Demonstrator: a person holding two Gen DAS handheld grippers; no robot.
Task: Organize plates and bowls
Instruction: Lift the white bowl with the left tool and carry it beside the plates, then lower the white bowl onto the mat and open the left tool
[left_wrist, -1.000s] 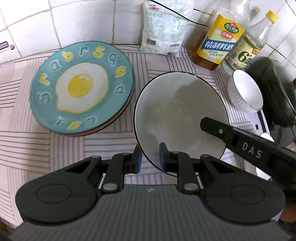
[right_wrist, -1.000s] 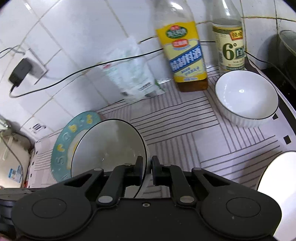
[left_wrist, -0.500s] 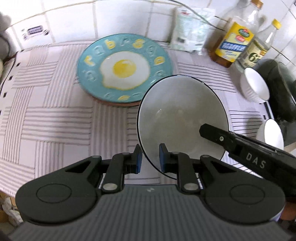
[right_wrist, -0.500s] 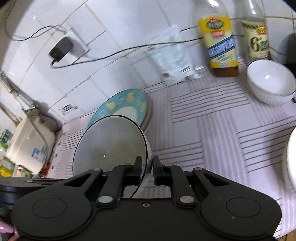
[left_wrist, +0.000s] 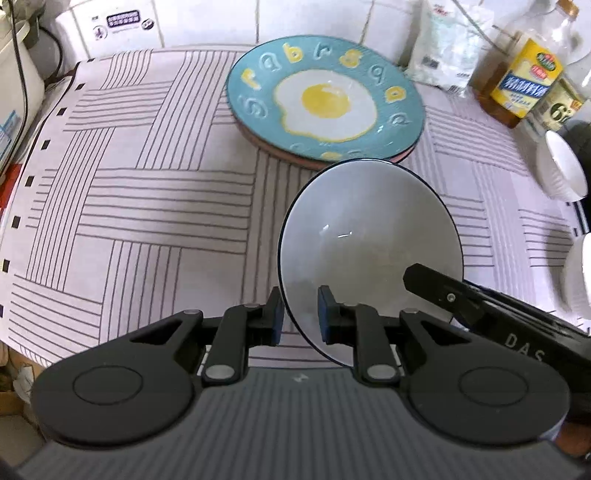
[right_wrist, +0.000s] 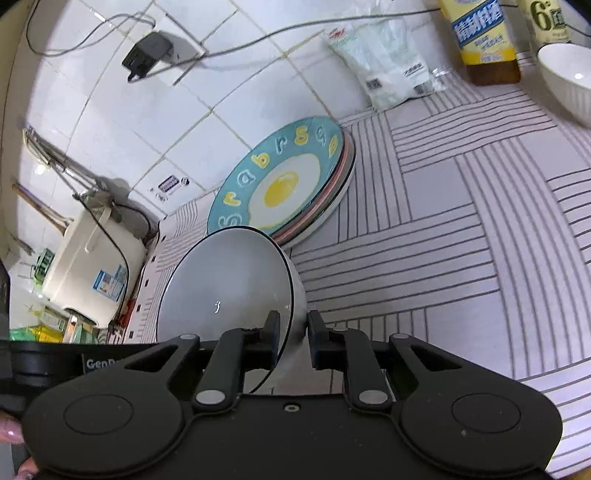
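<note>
White wall tiles back a tabletop (left_wrist: 147, 221) covered in a pale cloth with grey line blocks, and that is what I work over. Nearest my cameras, both grippers grasp one white bowl (left_wrist: 369, 240) with a dark rim. My left gripper (left_wrist: 299, 314) has its fingers (left_wrist: 275, 317) clenched across the near rim, one outside and one inside. My right gripper (right_wrist: 291, 334) pinches the opposite rim the same way, with the wall of the bowl (right_wrist: 225, 295) between its fingers (right_wrist: 273, 332). From the left view its black arm reaches in from the lower right, but the tips are hidden behind the bowl wall. I cannot tell whether the bowl's base touches the cloth; both gripper bodies cover it.

Just beyond sits a teal plate (left_wrist: 325, 99) printed with a fried egg, on top of a stack of plates (right_wrist: 340, 184) whose edges show only from the right side. The bowl's far rim overlaps the stack's near edge in the left view.

Further right, a ribbed white bowl (left_wrist: 563, 170) is cut by the frame edge. Behind it stand a bottle with a yellow label (left_wrist: 524, 85) and a second bottle (left_wrist: 561, 107), with a plastic bag (left_wrist: 447, 48) leaning on the wall. At far left a white appliance (right_wrist: 92, 266) is partly visible.
</note>
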